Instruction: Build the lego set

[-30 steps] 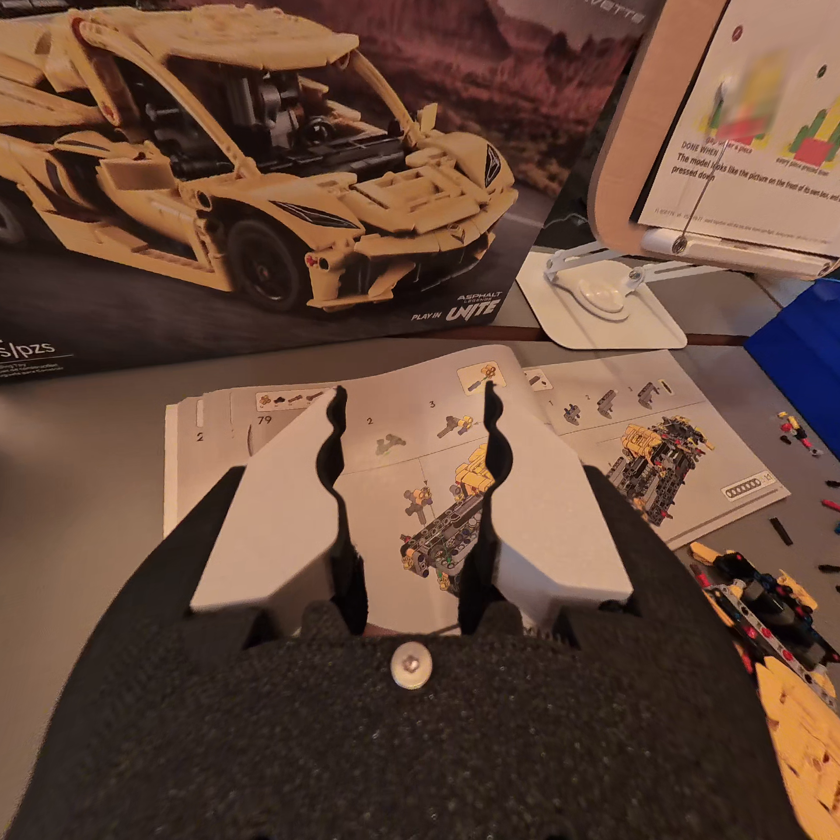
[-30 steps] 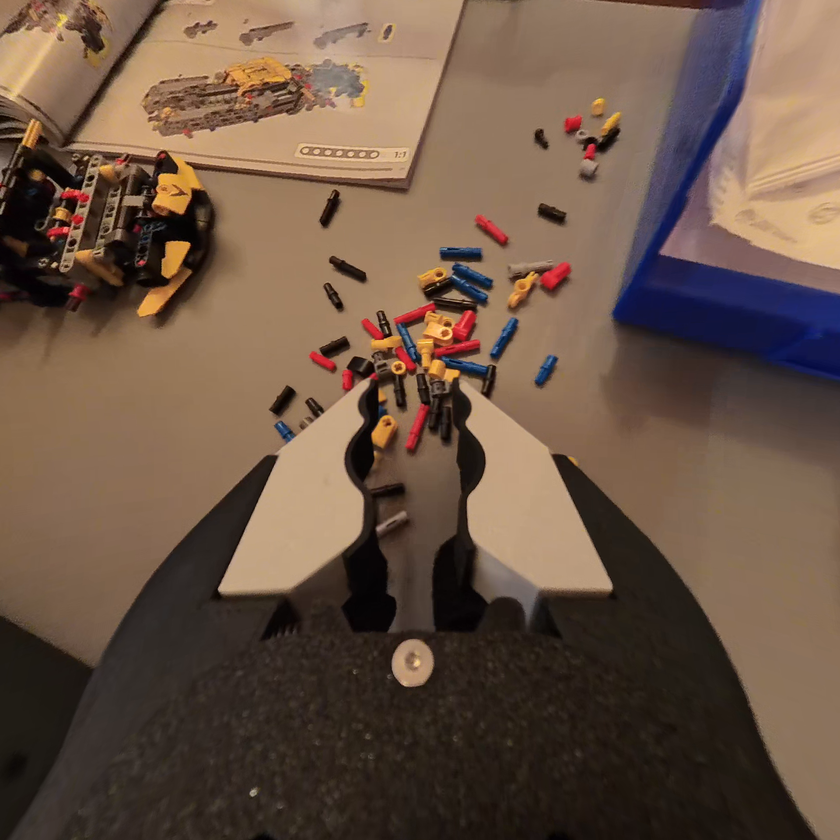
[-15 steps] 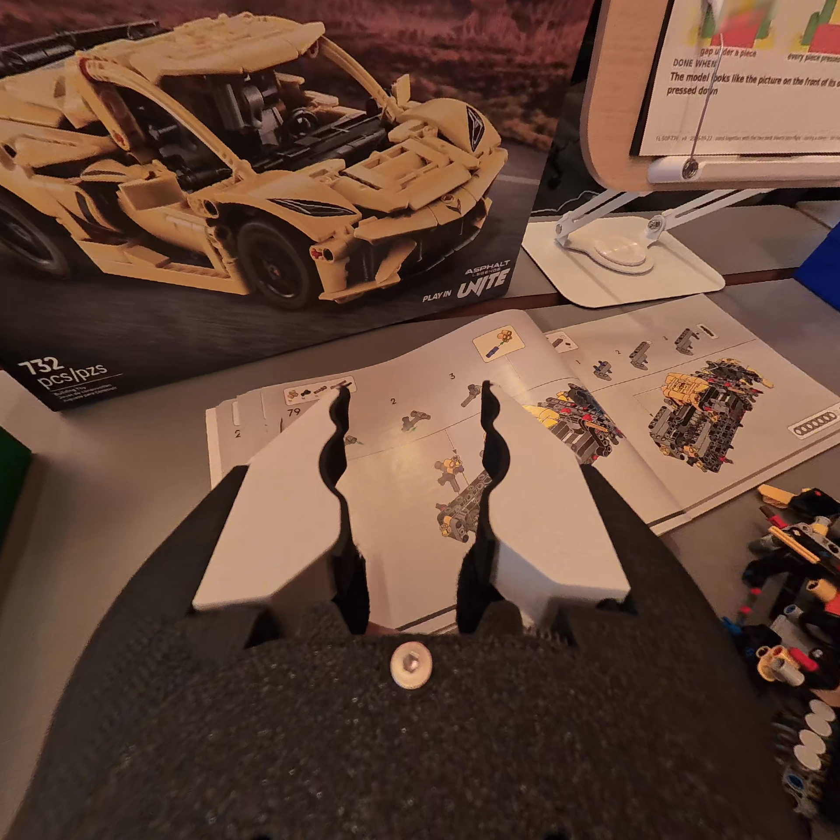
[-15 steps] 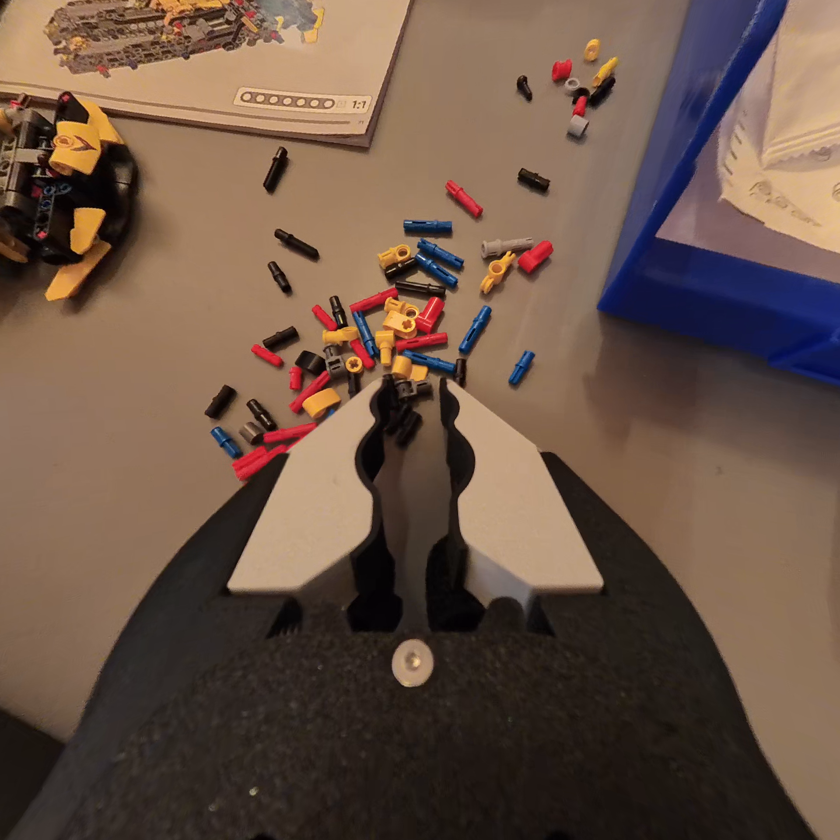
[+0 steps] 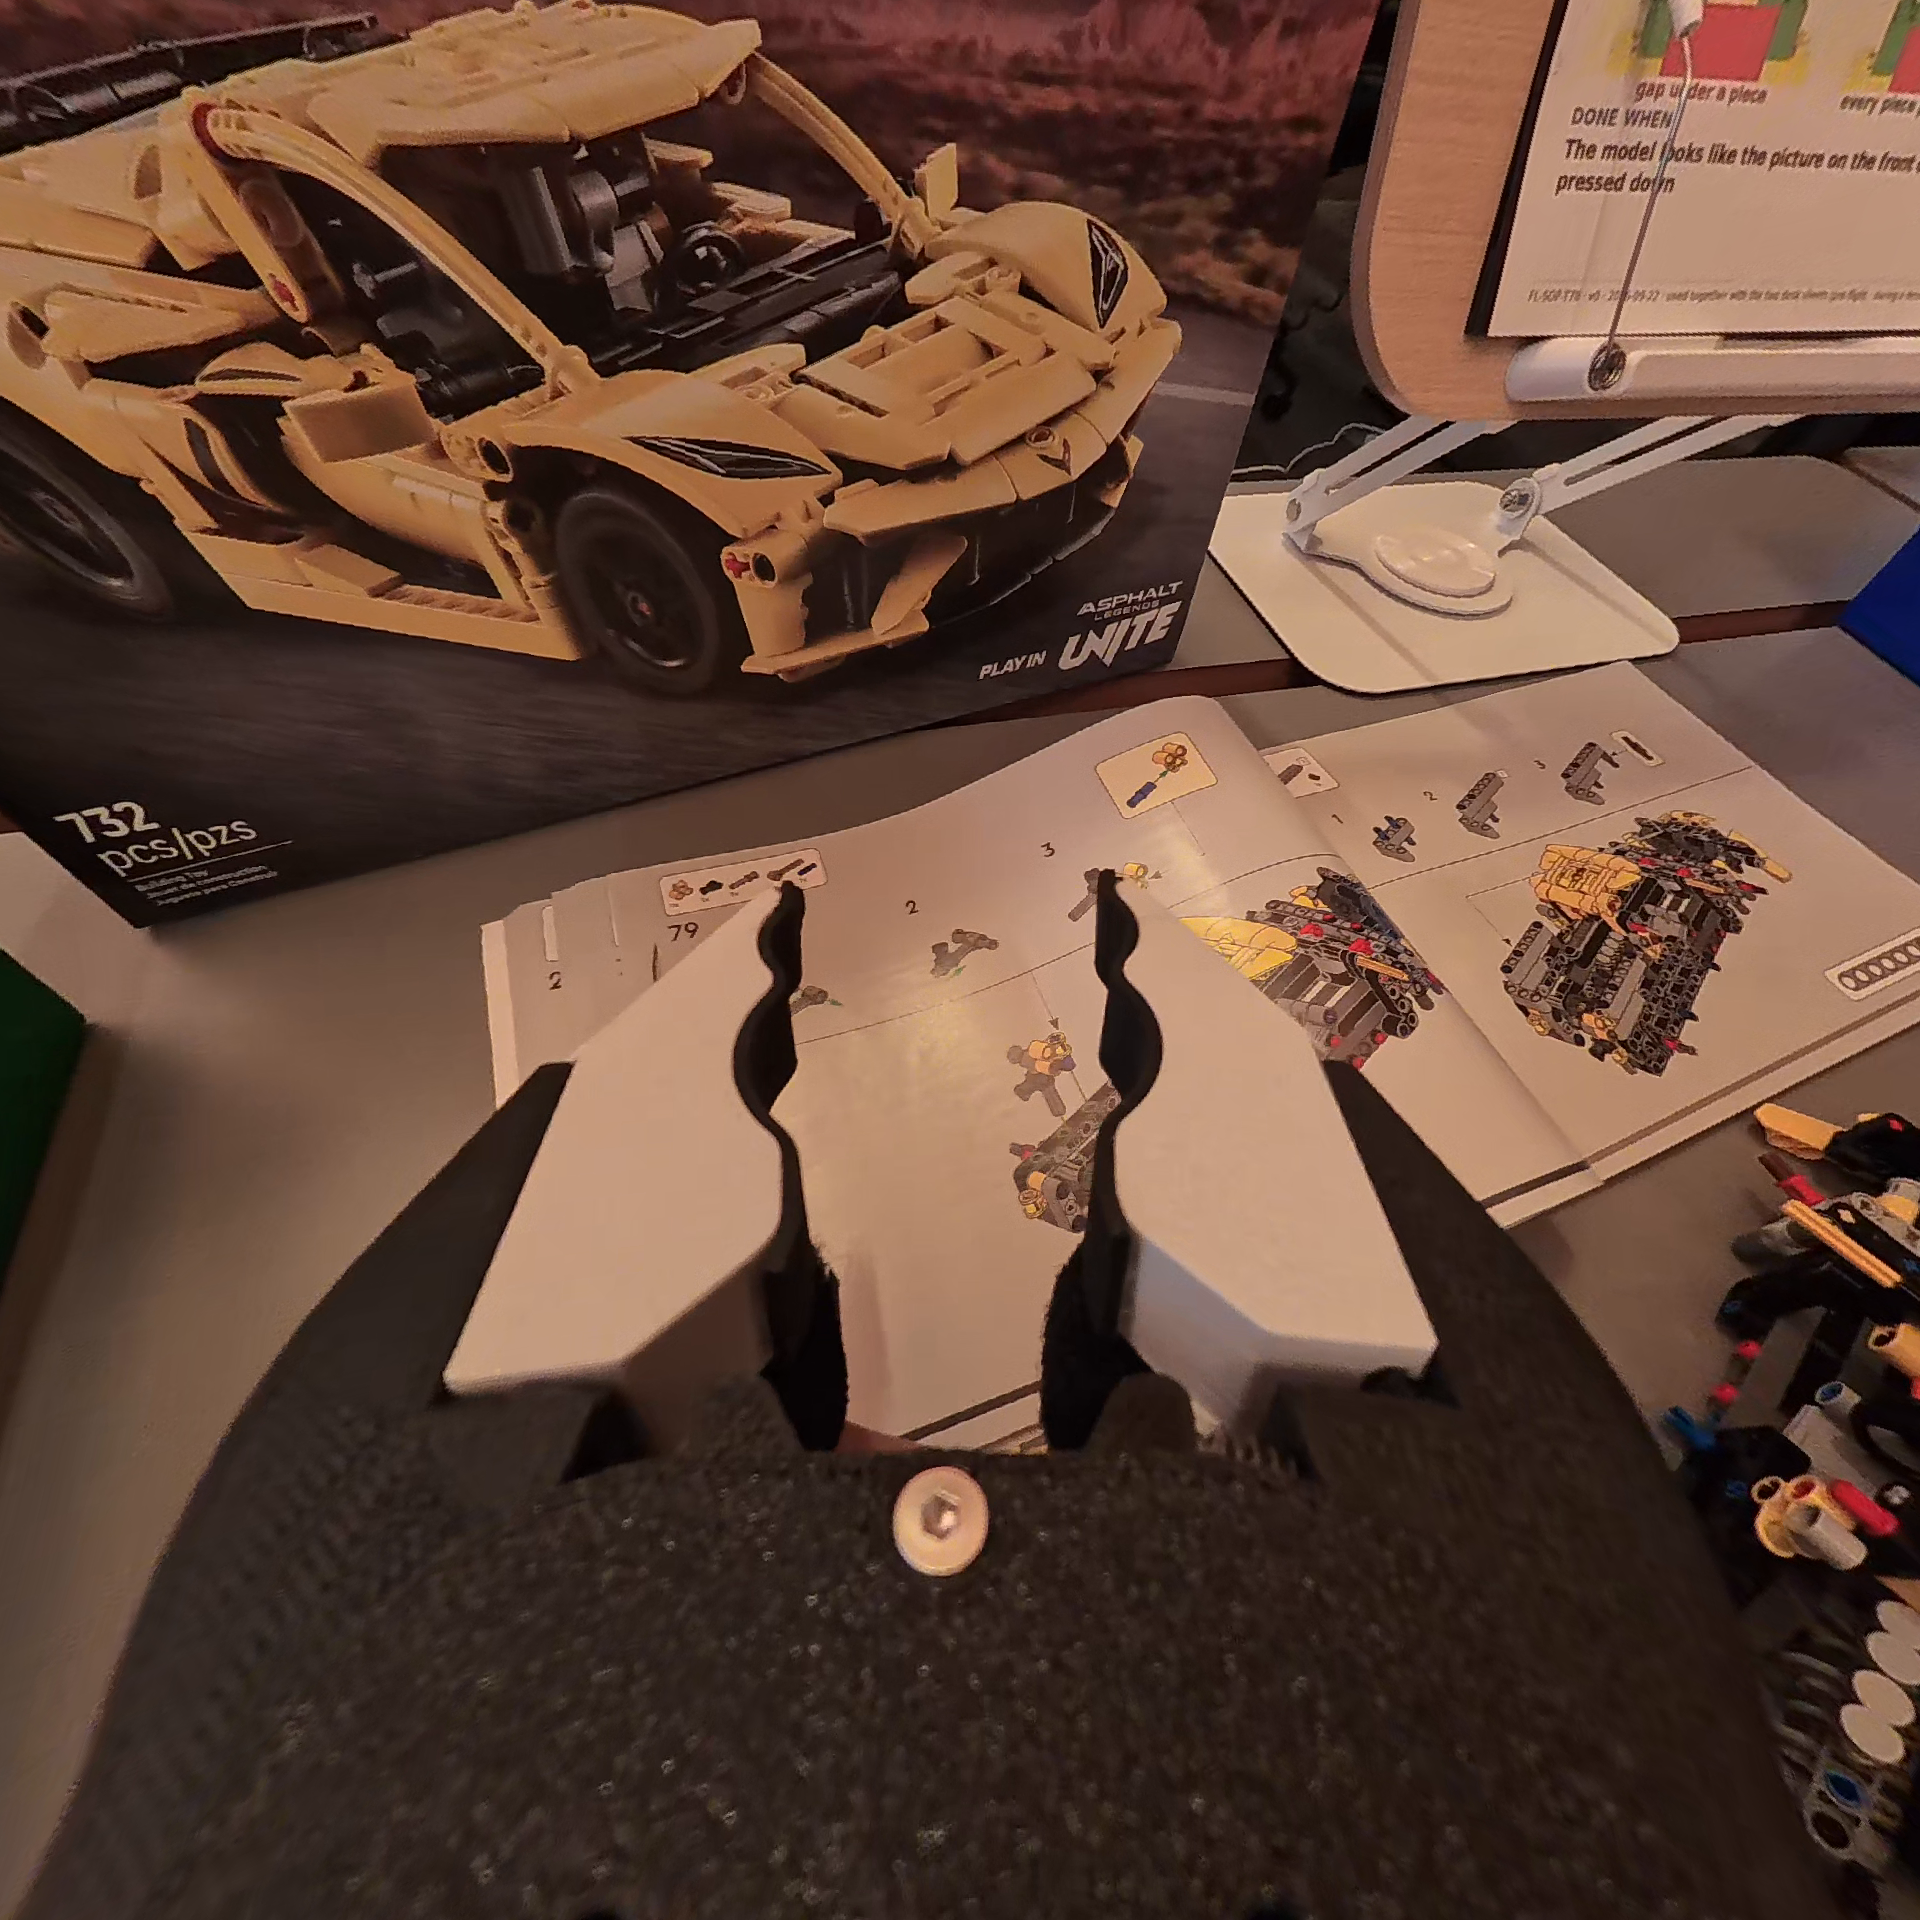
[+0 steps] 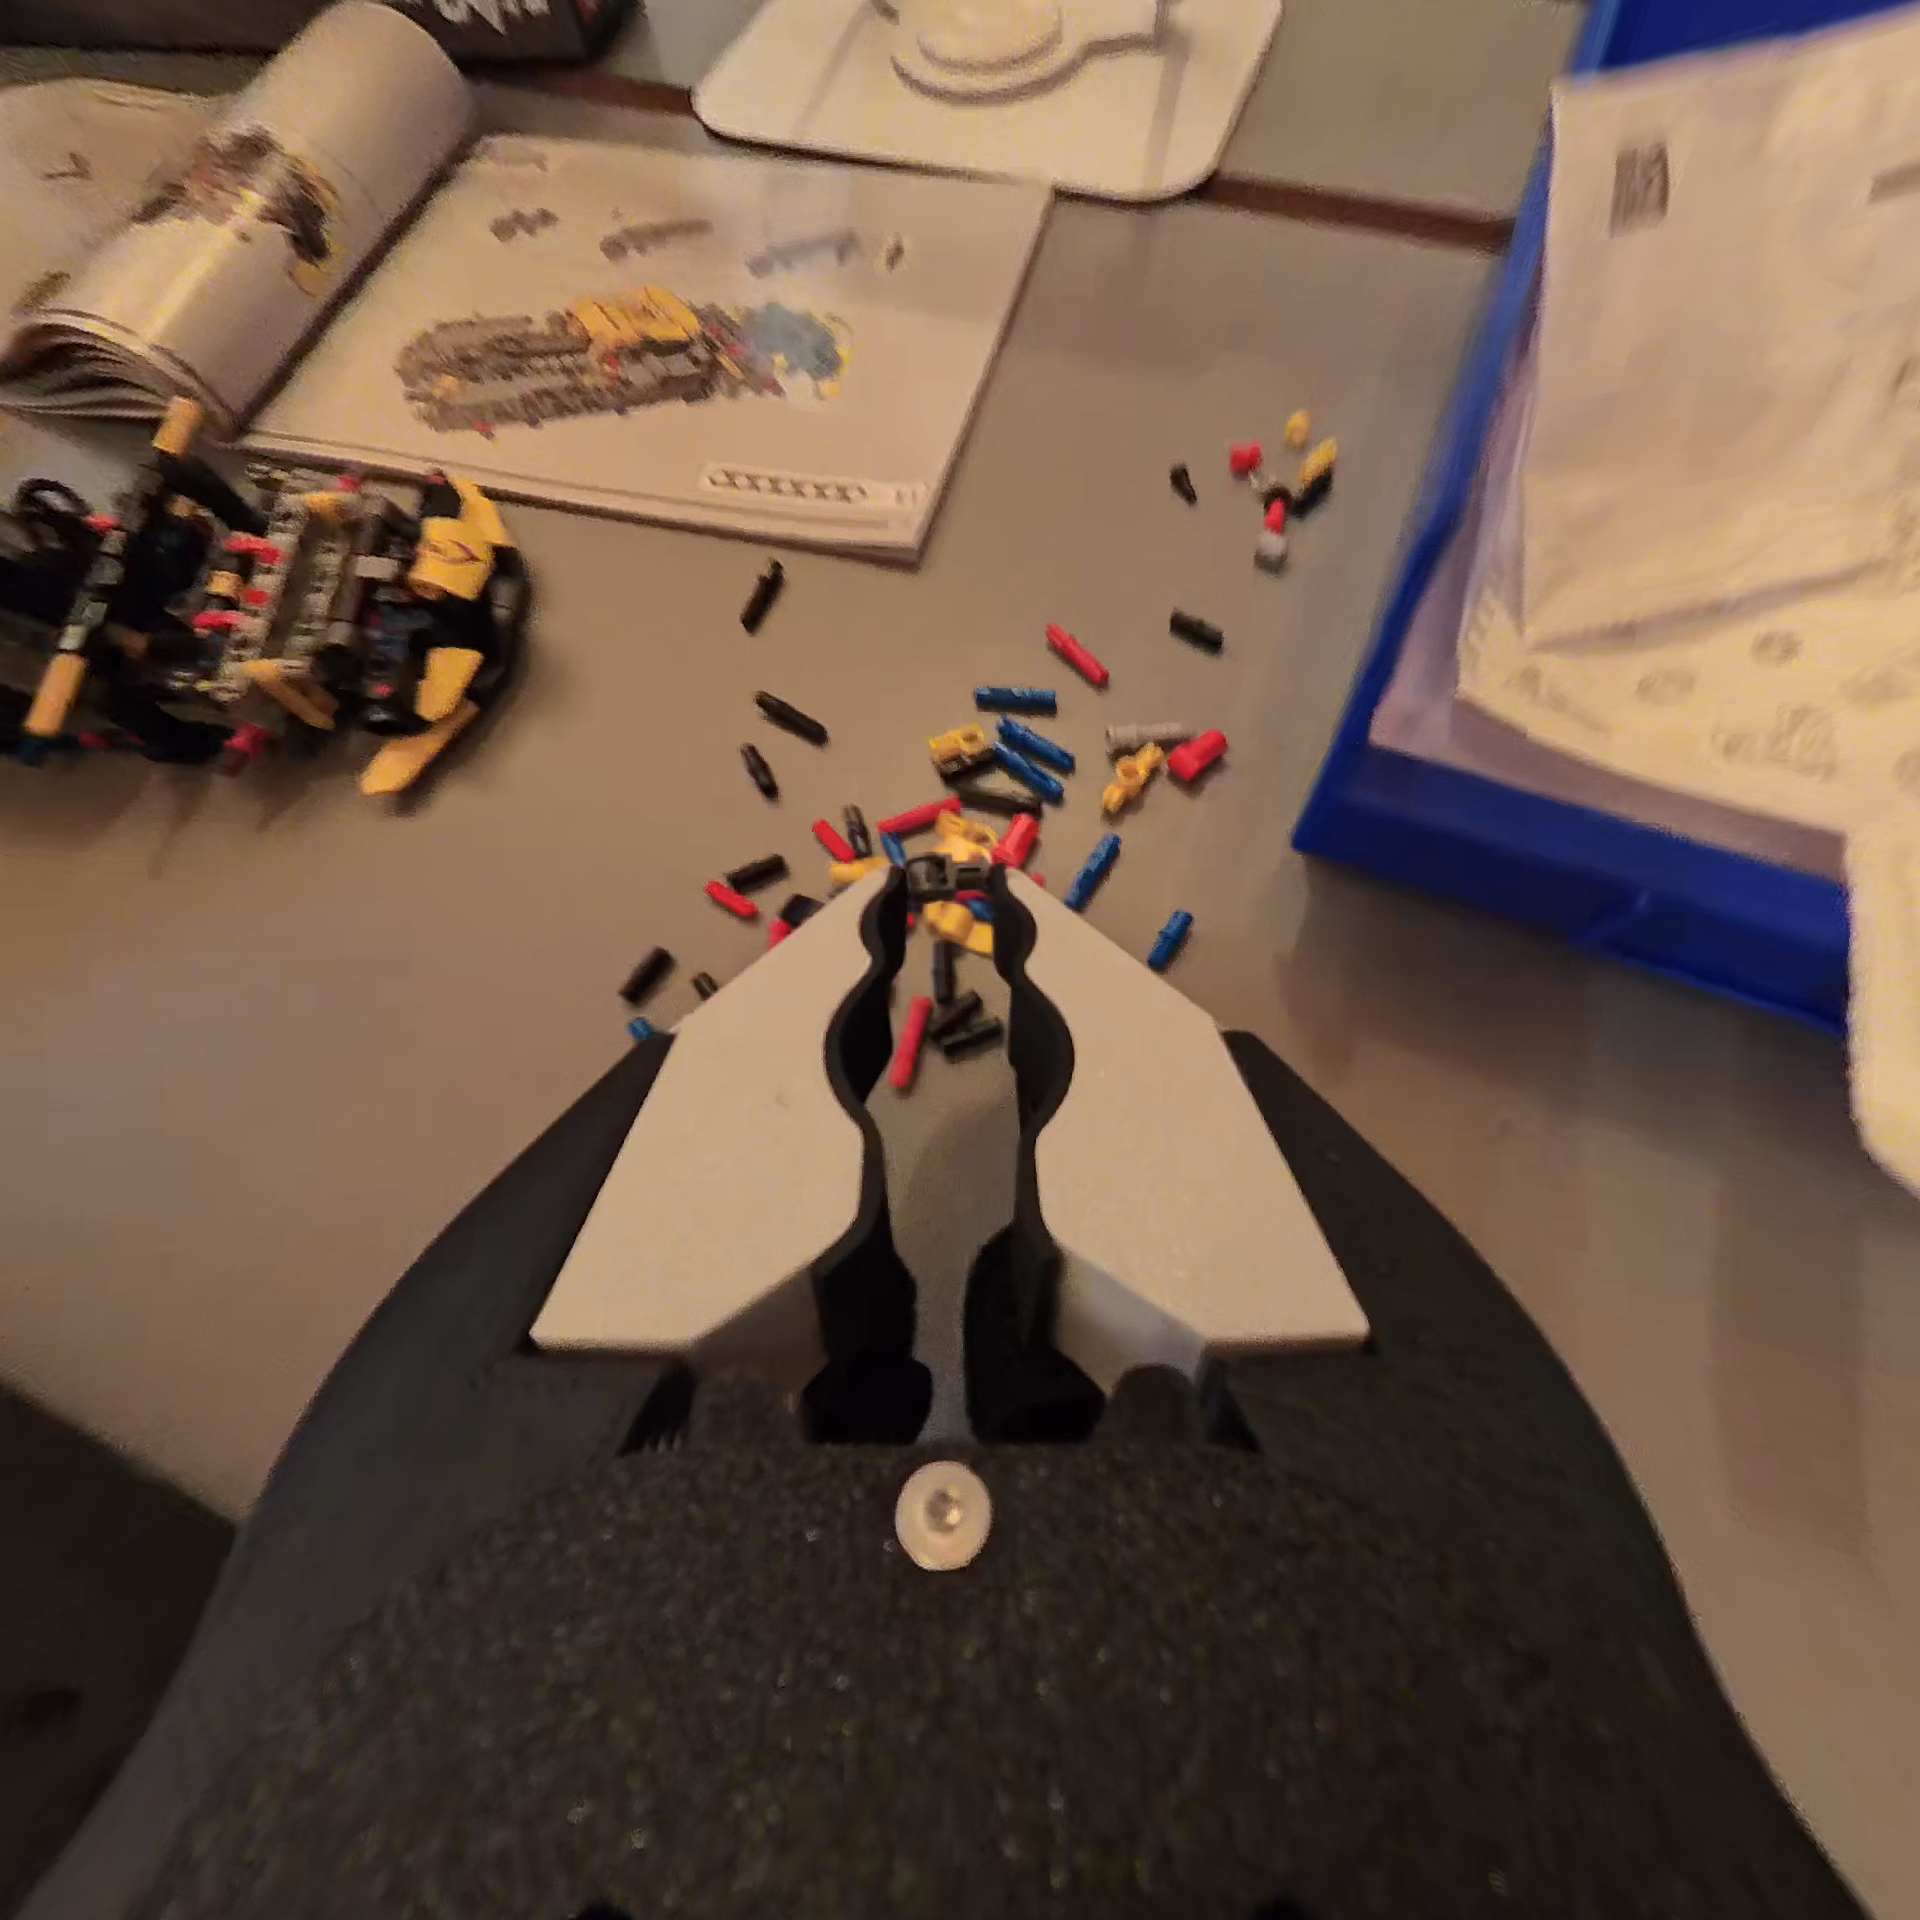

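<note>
My left gripper (image 5: 948,894) is open and empty, held above the open instruction booklet (image 5: 1351,935). The partly built black and yellow car model (image 5: 1829,1299) lies at the right edge of that view. In the right wrist view my right gripper (image 6: 945,878) is shut on a small black piece (image 6: 940,876) at its fingertips, just above the pile of loose red, blue, black and yellow pins (image 6: 1013,738). The car model (image 6: 260,623) lies to the left of the pile, below the booklet (image 6: 675,343).
The set's box (image 5: 623,416) stands behind the booklet. A white stand (image 5: 1455,561) holds a printed sheet at the back right. A blue bin (image 6: 1558,852) with white bags (image 6: 1714,416) sits right of the pile. A green object (image 5: 31,1091) is at the far left. Some 50 cm of space lies between my two pairs of fingers. The car model (image 6: 260,623) lies around 20 cm away from my right fingertips.
My right gripper has narrowed its jaws and shut on a small black piece from the pile, then tilted up and back. My left gripper has shifted a little left over the booklet, still open.
</note>
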`<state>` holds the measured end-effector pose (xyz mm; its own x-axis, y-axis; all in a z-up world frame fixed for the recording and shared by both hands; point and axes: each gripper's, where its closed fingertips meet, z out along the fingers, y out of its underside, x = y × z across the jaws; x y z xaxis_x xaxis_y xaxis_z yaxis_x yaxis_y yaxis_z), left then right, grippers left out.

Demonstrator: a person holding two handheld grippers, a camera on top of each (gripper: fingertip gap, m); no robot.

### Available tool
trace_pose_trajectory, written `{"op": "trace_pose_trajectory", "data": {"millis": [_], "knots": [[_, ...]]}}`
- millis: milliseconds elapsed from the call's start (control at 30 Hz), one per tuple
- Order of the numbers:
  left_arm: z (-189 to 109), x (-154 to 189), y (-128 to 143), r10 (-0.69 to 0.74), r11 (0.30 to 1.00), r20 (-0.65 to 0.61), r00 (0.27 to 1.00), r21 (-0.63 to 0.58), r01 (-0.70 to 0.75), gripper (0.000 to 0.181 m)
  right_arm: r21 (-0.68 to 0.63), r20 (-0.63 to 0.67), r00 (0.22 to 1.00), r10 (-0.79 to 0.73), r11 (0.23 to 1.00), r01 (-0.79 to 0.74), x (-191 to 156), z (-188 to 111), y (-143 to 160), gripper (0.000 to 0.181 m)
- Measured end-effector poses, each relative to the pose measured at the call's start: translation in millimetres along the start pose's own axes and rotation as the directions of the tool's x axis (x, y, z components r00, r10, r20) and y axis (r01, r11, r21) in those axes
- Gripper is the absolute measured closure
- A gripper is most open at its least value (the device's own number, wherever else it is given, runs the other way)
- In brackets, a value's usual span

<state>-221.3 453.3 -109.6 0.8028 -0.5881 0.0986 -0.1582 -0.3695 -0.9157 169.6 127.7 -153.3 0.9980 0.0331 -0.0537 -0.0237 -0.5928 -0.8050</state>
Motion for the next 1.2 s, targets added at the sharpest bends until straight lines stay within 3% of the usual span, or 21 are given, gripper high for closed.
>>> {"op": "trace_pose_trajectory", "data": {"millis": [67,133,267,367,567,767,1200], "knots": [[1,-2,1,0.000,1.000,0.003,1.000,-0.003,0.000,0.124,0.046,0.072,0.994,-0.084,0.996,0.081,-28,-8,-17,0.167],[1,-4,3,-0.001,1.000,0.009,1.000,-0.008,0.001,0.124,0.056,0.227,0.959,-0.171,0.985,0.163,-74,-12,-23,0.167],[2,-10,7,-0.002,1.000,0.025,1.000,-0.029,0.003,0.125,0.020,0.467,0.848,-0.250,0.962,0.272,-166,-4,-13,0.167],[4,-17,12,0.004,0.999,0.047,0.999,-0.052,-0.002,0.125,-0.012,0.527,0.787,-0.321,0.923,0.384,-216,10,7,0.167],[9,-28,34,0.017,0.987,0.054,0.998,-0.163,-0.008,0.124,-0.087,0.531,0.772,-0.348,0.884,0.459,-247,41,37,0.167],[13,-34,48,0.011,0.974,0.048,0.999,-0.227,0.000,0.124,-0.040,0.518,0.759,-0.394,0.876,0.481,-259,49,36,0.167],[14,-32,48,-0.053,0.975,0.006,0.999,-0.215,0.053,0.124,-0.057,0.531,0.747,-0.399,0.863,0.502,-271,64,44,0.167]]}}
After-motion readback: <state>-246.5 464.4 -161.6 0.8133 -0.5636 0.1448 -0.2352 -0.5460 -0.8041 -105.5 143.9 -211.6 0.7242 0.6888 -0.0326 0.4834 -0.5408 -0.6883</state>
